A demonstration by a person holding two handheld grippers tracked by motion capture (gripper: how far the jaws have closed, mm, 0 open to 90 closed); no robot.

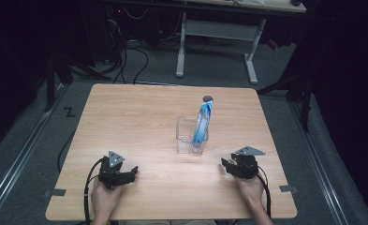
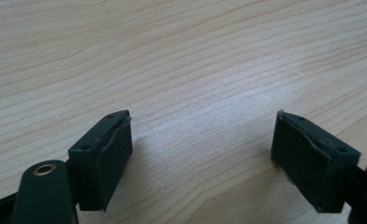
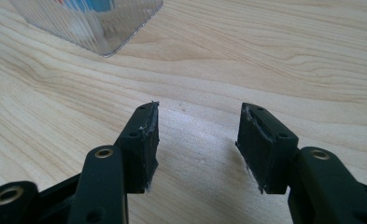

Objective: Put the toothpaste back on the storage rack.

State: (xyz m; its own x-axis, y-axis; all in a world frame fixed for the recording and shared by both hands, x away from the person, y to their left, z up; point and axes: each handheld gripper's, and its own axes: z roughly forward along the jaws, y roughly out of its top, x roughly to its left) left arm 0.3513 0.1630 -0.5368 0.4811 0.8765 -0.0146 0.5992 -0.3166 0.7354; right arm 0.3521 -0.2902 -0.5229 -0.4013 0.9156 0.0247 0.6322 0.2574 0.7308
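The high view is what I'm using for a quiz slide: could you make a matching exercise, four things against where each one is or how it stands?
Things:
1. blue tube
2. clear container
3. left gripper
4. right gripper

Places or states:
A. near the table's front left, open
B. upright inside the container
C. near the table's front right, open
D. on the table, right of centre

Pairs: 1-B, 2-D, 3-A, 4-C
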